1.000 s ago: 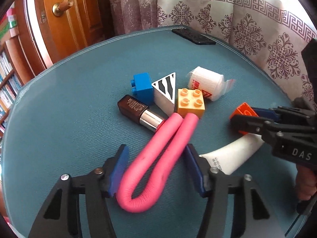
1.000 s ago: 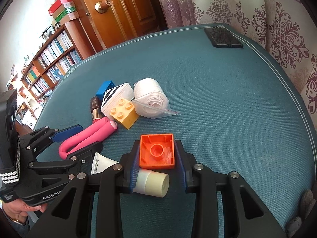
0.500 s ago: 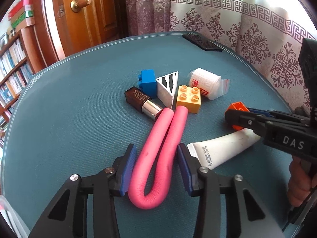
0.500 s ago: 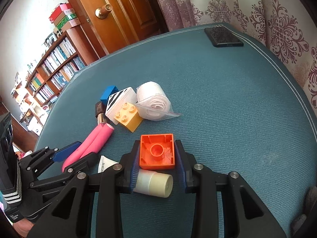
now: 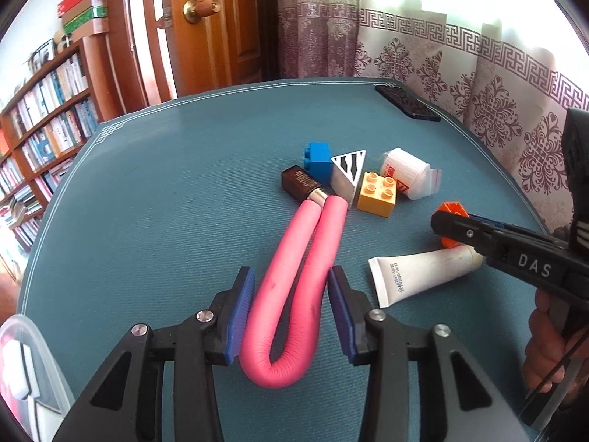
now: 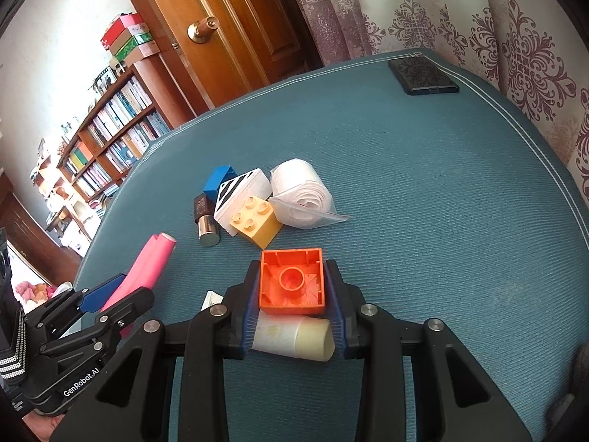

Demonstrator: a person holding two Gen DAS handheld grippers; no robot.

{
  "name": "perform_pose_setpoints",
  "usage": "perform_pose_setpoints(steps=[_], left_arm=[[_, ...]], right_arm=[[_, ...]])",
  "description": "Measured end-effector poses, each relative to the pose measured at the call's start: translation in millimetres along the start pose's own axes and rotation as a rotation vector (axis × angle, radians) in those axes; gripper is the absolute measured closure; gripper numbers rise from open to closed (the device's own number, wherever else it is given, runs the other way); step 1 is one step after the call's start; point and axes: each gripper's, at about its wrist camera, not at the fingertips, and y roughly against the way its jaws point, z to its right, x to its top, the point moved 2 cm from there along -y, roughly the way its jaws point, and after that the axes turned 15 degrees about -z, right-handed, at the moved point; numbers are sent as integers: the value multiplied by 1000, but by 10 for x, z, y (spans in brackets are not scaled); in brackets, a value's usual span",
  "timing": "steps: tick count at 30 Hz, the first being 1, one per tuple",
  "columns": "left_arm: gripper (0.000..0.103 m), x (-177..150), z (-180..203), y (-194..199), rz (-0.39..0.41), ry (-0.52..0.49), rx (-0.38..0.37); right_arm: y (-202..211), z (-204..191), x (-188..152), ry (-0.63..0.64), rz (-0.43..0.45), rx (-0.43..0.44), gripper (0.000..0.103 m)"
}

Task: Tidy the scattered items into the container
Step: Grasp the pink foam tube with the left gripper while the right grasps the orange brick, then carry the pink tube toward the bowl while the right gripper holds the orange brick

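You're closing in with your left gripper (image 5: 291, 305) on the bent pink foam tube (image 5: 294, 287). A second ago those blue pads were spread wide either side of it; now they're sitting right against the looped end, one pad touching and the other just beside it, so the jaws are nearly clamped but I can't tell if they're actually biting yet. The view is also showing more of the room and the near-left corner, so you're lifting or pulling back a bit, and the clear plastic container (image 5: 33, 368) is now peeking in at that corner with a few things already inside.

Your right gripper (image 6: 292, 291) is holding the upside-down orange plastic brick (image 6: 292, 281) clamped between its pads, same as before, with the white squeeze tube (image 6: 294, 337) lying right under it on the teal tablecloth (image 6: 423, 191).

Meaning for the job: two pickups are basically underway, and the bin is close on the left. Left in the far pile: the blue brick (image 5: 317, 156), the yellow brick (image 5: 379, 194), the zebra-striped wedge (image 5: 349, 175), the brown lipstick (image 5: 303, 186) and the bagged white roll (image 5: 406, 176). The foam will probably squish, so I'd grip firmly before hauling it.
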Motion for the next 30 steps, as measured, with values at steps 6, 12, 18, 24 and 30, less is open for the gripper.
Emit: perform_pose_setpoints(steps=[6, 12, 18, 24, 30], left_arm=[[57, -106, -171, 84, 9, 77, 44], [57, -217, -337, 222, 43, 134, 94], [57, -326, -495, 373, 79, 179, 126], [57, -467, -649, 496, 106, 219, 151], [57, -586, -817, 588, 122, 259, 178]], right_arm=[[16, -52, -25, 18, 15, -3, 67], [-17, -48, -30, 20, 19, 2, 68], [-24, -39, -41, 16, 29, -11, 68], [-13, -113, -77, 27, 34, -25, 68], [51, -344, -144, 76, 37, -17, 68]])
